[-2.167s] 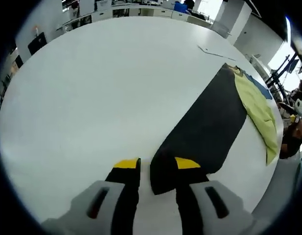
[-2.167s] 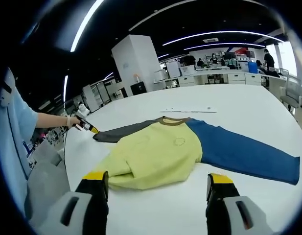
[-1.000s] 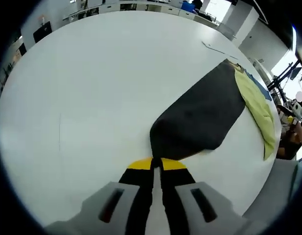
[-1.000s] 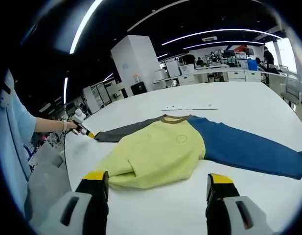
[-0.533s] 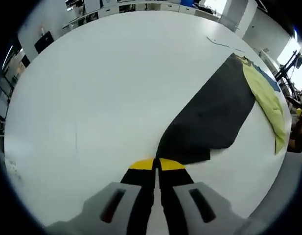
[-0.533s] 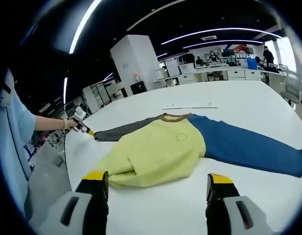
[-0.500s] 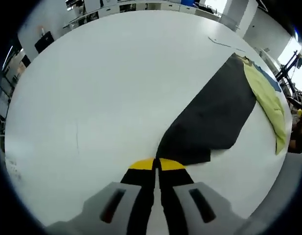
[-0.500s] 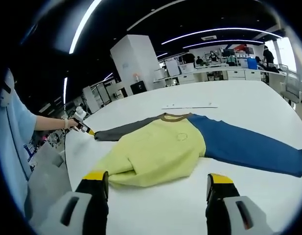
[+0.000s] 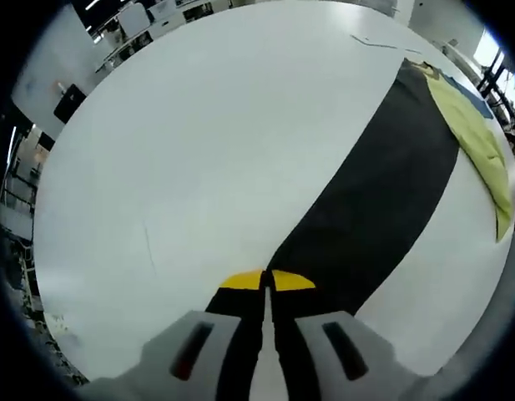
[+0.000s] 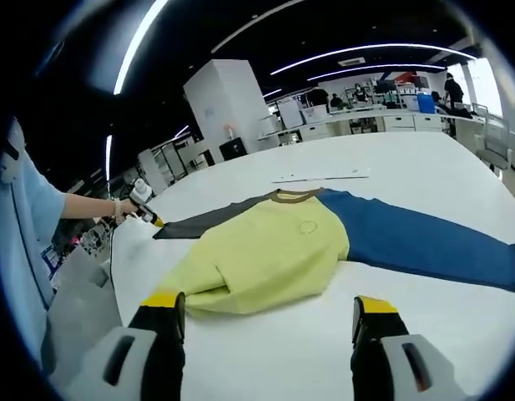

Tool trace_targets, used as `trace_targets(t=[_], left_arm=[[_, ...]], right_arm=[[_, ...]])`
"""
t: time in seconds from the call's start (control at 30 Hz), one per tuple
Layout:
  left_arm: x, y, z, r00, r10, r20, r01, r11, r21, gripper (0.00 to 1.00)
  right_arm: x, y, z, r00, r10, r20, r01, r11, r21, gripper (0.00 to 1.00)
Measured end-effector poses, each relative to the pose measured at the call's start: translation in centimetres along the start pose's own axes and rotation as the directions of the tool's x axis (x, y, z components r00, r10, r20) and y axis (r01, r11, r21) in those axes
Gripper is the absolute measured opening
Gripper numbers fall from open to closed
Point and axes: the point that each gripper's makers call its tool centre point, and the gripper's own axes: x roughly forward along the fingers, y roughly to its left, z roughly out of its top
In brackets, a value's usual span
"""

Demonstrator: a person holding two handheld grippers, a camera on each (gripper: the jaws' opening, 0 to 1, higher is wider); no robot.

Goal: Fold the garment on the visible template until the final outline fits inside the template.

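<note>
One shirt (image 10: 265, 259); its cuff is hidden in the clenched left gripper (image 9: 266, 282) at 6 o'clock (right gripper (image 10: 270, 322) spread, empty)

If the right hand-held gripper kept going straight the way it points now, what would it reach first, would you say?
Probably the yellow body of the garment, at its near hem; the right hand-held gripper stands open above bare white table, though depth is uncertain.

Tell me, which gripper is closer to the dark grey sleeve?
Left. The left gripper is shut on the dark grey sleeve's end. The right gripper hangs open off the yellow body's hem, far from it.
</note>
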Motion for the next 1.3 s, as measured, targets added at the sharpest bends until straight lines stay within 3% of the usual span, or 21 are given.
trace_targets(t=[0.07, 0.2, 0.33, 0.4, 0.43, 0.47, 0.5, 0.53, 0.97, 1.3], left_arm=[[-0.3, 0.0, 0.6, 0.998, 0.016, 0.055, -0.017, 1.0, 0.011, 0.0], [-0.9, -1.2, 0.5, 0.996, -0.026, 0.088, 0.036, 0.992, -0.118, 0.22], [-1.9, -2.5, -0.2, 0.994, -0.027, 0.101, 0.036, 0.995, -0.091, 0.39], [-2.1, -3.2, 0.5, 0.986, -0.04, 0.162, 0.049, 0.997, -0.053, 0.61], [-2.1, -3.4, 0.3, 0.988, -0.037, 0.151, 0.047, 0.997, -0.063, 0.71], [-2.2, -3.9, 0.7, 0.981, -0.05, 0.189, 0.059, 0.997, -0.043, 0.8], [-2.3, -4.1, 0.7, 0.981, -0.049, 0.19, 0.059, 0.997, -0.046, 0.9], [-2.4, -4.4, 0.7, 0.979, -0.048, 0.197, 0.058, 0.997, -0.042, 0.94], [-4.8, -8.7, 1.8, 0.966, -0.091, 0.243, 0.099, 0.995, -0.021, 0.93], [-7.5, -11.9, 2.2, 0.957, -0.1, 0.272, 0.111, 0.993, -0.027, 0.87]], right_arm=[[0.1, 0.0, -0.1, 1.0, 0.003, -0.001, -0.003, 1.0, 0.003, 0.84], [0.2, 0.1, -0.1, 1.0, 0.009, -0.002, -0.009, 1.0, 0.003, 0.84], [0.5, 0.2, -0.1, 1.0, 0.017, -0.002, -0.017, 1.0, 0.002, 0.84], [0.5, 0.3, -0.1, 1.0, 0.019, -0.001, -0.019, 1.0, 0.0, 0.85], [0.6, 0.3, 0.0, 1.0, 0.022, 0.0, -0.022, 1.0, 0.001, 0.85], [0.6, 0.4, 0.0, 1.0, 0.024, 0.001, -0.024, 1.0, 0.001, 0.85], [0.6, 0.4, 0.0, 1.0, 0.025, 0.002, -0.025, 1.0, 0.001, 0.85], [0.6, 0.4, 0.0, 1.0, 0.027, 0.002, -0.027, 1.0, 0.0, 0.85], [-0.1, -0.5, 0.1, 1.0, 0.025, 0.017, -0.025, 1.0, -0.005, 0.85], [-0.3, -0.7, -1.1, 0.999, 0.044, -0.029, -0.047, 0.993, -0.105, 0.85]])
